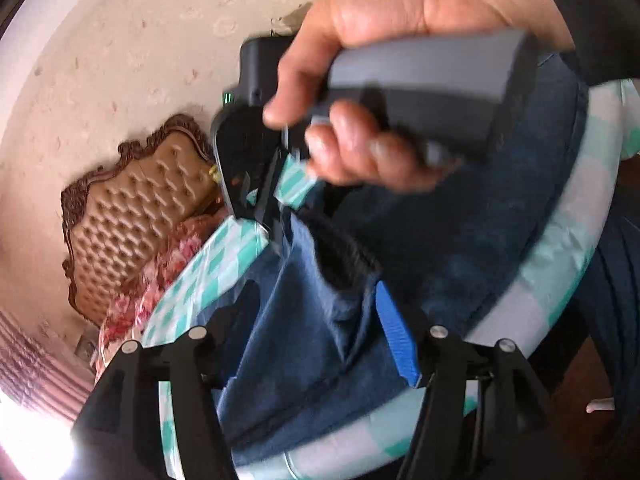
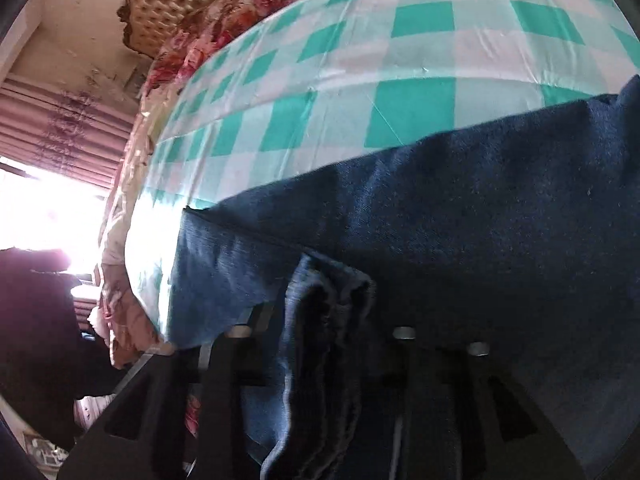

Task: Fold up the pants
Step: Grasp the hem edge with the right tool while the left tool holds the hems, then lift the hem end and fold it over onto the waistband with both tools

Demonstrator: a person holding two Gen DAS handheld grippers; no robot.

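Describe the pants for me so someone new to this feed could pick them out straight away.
Find the bed with the tufted brown headboard and the sheet of teal and white checks. On that sheet lies the pants, one dark blue denim mass bunched between the fingers of the left gripper and the right gripper. It is the only plain dark cloth there; the bedding by the headboard is pink floral.

The pants lie on the checked sheet, with the headboard beyond the sheet's far end.
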